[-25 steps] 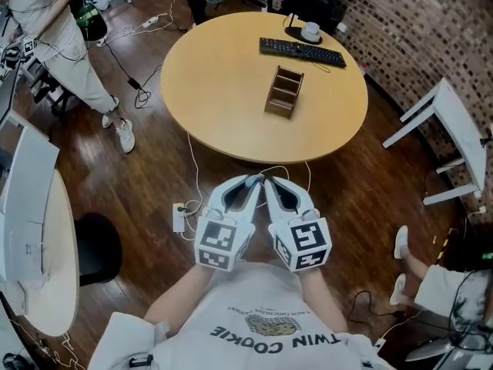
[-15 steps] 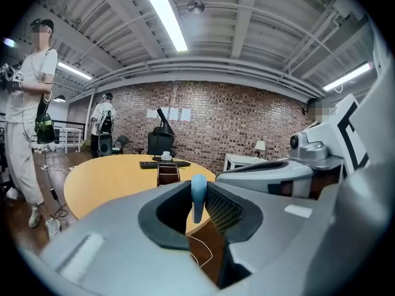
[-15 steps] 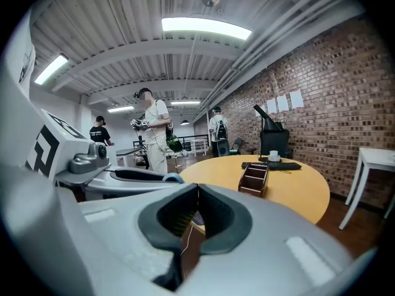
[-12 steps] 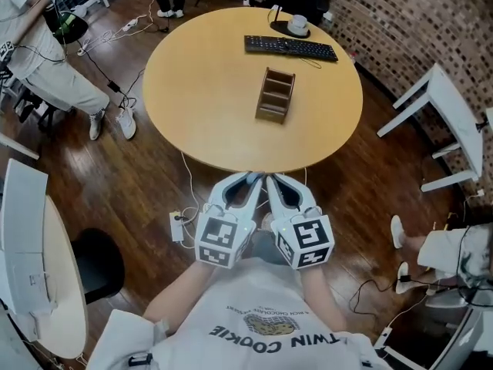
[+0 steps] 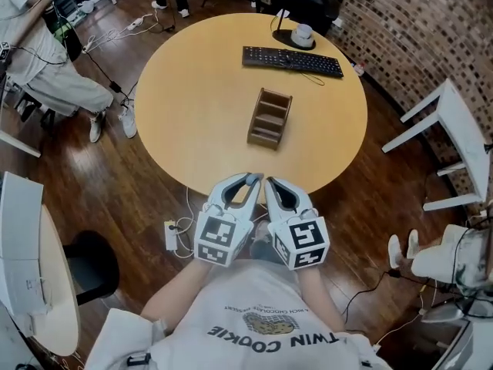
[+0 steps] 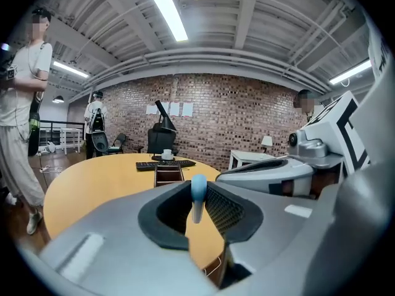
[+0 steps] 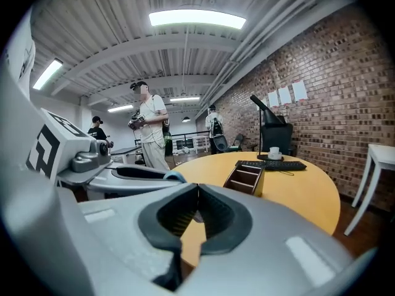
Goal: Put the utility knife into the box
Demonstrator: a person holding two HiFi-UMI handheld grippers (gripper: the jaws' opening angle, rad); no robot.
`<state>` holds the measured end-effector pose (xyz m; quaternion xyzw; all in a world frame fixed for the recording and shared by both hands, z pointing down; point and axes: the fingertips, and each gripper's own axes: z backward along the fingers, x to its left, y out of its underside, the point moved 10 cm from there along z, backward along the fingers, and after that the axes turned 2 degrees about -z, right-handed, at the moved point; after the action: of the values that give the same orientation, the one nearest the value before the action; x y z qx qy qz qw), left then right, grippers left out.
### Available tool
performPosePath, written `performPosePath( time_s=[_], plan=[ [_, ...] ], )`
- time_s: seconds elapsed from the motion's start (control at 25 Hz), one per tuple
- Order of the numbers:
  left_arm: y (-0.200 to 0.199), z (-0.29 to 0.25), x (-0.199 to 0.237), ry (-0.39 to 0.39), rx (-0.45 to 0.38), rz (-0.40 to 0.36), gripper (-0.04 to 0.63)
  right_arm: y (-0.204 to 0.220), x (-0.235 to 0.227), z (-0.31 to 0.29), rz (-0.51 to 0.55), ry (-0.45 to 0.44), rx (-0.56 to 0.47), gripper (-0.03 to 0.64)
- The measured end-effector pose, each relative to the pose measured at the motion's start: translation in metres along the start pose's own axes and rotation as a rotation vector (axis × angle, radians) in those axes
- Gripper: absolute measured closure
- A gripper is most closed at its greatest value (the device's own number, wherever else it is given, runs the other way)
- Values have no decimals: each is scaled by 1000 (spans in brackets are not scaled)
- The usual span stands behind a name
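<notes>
Utility knife: pinched upright between the jaws of left gripper, only a pale-blue end showing; taken to be the knife. Not yet at the box, which stands well ahead, mid-table, open compartments up. Right gripper: jaws closed together, nothing in them, just beside the left. Both at the near edge of the table.

Risks, as judged: thin grip, so could pivot or slip on the carry; narrow compartments, so could catch a divider or tip the box.

Surroundings: round, smooth wood top; keyboard and cup at far side; plank floor, brick wall, bystander left.
</notes>
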<state>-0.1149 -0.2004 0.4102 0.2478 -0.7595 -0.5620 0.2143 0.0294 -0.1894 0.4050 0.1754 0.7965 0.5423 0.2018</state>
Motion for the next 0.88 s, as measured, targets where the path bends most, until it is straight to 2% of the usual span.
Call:
performPosePath(
  time_s=[0.16,0.36,0.72,0.88],
  plan=[
    [-4,-34,4,-22,8,-7,523,-7,-31,-18,13,-35,12,615],
    [-3,-72,14,-27,42,-62,523,-10,-66,-37,0,-80,21,615],
    [-4,-127,34,35,72,-307,523,-12,-113,-59,-11,-139,25,615],
    [-1,-139,41,67,114,-380,523,-10,-121,-62,-18,-149,33,615]
  ],
)
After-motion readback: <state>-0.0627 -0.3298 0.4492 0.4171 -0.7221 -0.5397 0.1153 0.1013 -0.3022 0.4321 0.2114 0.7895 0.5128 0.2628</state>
